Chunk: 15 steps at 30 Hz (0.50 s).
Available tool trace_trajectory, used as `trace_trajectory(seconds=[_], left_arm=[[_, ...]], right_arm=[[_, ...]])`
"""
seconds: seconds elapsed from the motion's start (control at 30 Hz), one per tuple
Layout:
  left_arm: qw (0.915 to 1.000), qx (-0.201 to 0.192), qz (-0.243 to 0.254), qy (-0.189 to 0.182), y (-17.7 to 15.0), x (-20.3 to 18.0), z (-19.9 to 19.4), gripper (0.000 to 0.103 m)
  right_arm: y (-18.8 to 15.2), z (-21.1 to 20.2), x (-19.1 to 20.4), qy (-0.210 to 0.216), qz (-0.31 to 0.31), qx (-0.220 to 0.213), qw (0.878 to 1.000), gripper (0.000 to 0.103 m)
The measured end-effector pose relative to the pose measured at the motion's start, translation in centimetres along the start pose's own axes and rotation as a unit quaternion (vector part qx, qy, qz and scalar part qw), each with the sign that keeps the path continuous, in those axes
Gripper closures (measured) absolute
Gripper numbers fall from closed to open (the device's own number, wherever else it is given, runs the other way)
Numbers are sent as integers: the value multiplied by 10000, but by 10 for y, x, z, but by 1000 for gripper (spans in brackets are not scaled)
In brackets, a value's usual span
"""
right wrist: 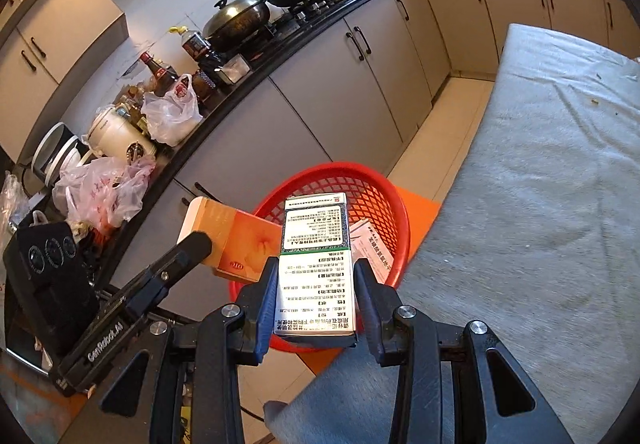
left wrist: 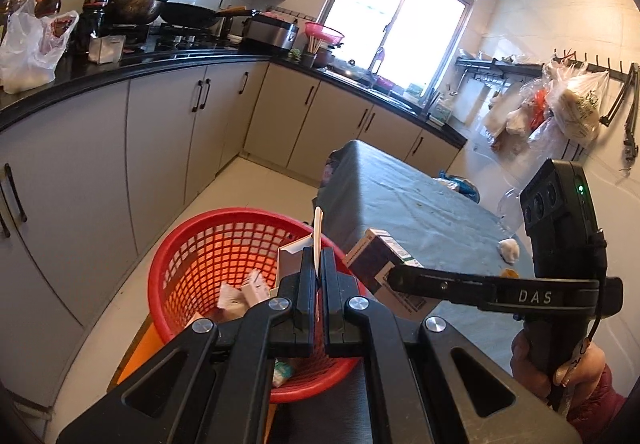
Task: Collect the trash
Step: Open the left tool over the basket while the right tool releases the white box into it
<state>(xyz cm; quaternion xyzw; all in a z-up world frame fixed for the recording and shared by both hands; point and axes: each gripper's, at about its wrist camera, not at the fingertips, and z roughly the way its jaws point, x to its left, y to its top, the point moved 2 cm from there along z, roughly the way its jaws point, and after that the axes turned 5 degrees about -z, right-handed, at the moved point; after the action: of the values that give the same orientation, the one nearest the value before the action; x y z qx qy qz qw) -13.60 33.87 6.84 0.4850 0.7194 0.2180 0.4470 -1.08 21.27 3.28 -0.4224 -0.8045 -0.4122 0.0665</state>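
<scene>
Hand-held grippers [left wrist: 318, 264] [right wrist: 316, 284] angled down over basket [left wrist: 188, 244]

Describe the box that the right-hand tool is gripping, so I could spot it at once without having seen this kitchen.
Find the red mesh basket on the floor between the grey-covered table and the cabinets. Just above its rim, the right gripper clamps a narrow carton, the medicine box. It is white and dark green with dense printed text, unlike the orange-and-white box beside it, which the other tool holds.

left gripper [left wrist: 318, 264]: jaws pinched tight | right gripper [right wrist: 316, 284]: jaws clamped part-open, tilted down
</scene>
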Motion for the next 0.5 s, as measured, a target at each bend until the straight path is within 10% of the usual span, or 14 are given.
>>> trace_trajectory(seconds=[0.5], left_arm=[[9981, 203, -86, 580, -12, 34, 27, 101]], right_arm=[[5, 38, -2, -178, 86, 204, 9996, 63]])
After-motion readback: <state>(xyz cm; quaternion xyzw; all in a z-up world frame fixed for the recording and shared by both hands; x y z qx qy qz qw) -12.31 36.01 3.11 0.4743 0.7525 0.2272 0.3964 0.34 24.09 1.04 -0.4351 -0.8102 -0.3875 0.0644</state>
